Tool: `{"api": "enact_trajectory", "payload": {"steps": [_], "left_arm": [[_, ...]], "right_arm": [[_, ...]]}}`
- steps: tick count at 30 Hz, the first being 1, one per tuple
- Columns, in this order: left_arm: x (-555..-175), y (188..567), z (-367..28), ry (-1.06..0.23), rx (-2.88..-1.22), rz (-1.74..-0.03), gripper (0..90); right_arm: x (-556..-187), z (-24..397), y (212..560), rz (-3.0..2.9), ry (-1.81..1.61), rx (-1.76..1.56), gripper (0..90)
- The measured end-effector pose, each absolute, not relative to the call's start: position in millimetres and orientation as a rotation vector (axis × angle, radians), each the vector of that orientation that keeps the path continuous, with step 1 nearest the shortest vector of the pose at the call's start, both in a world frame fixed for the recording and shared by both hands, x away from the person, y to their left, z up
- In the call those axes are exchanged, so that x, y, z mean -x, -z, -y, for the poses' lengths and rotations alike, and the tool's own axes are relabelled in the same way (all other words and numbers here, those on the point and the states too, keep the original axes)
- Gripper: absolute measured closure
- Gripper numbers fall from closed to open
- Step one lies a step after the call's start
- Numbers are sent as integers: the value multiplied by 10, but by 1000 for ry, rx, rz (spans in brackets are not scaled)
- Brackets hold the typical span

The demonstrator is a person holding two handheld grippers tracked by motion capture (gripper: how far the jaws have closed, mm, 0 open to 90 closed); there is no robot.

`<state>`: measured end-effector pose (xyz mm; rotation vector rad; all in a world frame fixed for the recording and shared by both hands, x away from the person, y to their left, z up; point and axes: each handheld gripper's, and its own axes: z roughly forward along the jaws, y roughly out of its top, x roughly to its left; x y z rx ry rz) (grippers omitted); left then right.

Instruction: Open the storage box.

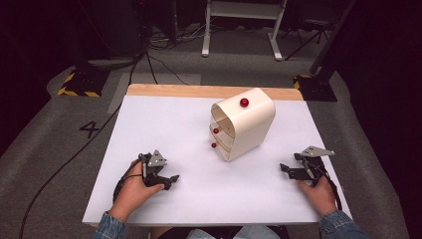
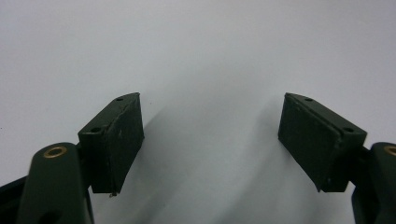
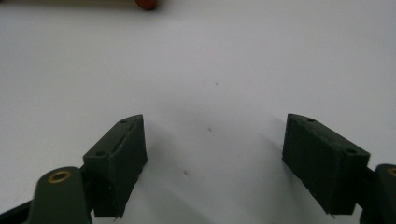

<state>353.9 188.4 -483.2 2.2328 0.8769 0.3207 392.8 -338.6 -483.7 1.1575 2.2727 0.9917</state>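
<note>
Resting low on the white bench (image 1: 164, 124), my left gripper (image 1: 166, 181) has its fingers (image 2: 114, 140) spread wide, nothing between them but bare surface. My right gripper (image 1: 288, 170) sits at the opposite near corner, fingers (image 3: 119, 161) likewise spread and empty. Both point inward toward the middle of the bench.

Between and beyond them stands the small cream drawer cabinet (image 1: 249, 127), upright, well apart from either gripper, its front turned toward my left. Its drawers carry red knobs (image 1: 216, 131), and a further red knob (image 1: 244, 102) sits on the rounded top; one red knob (image 3: 147, 3) peeks in at the upper edge of the right gripper view. The upper drawer looks slightly proud of the body, though I cannot tell this surely.

Judged from this layout, the work on the cabinet has not begun: no contact, no grasp, the whole approach left to do.

Legible writing: a "4" (image 1: 90, 129) marked on the grey floor beside the bench. No brand or label can be read on the cabinet.
</note>
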Motion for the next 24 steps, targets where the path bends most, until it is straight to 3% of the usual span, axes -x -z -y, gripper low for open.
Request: {"api": "enact_trajectory", "payload": {"steps": [3,10,24], "left_arm": [[-3542,4829,-1891,-316,-2230,-876,229],[-3561,4778,-1950,-286,-2208,-909,348],[-3585,4404,-1913,-346,-2080,-794,382]], "right_arm": [[-3928,3387,4837,-2273,-991,-1157,219],[-3928,3386,4837,-2272,-992,-1158,219],[-3923,3383,4836,-2271,-987,-1154,218]]}}
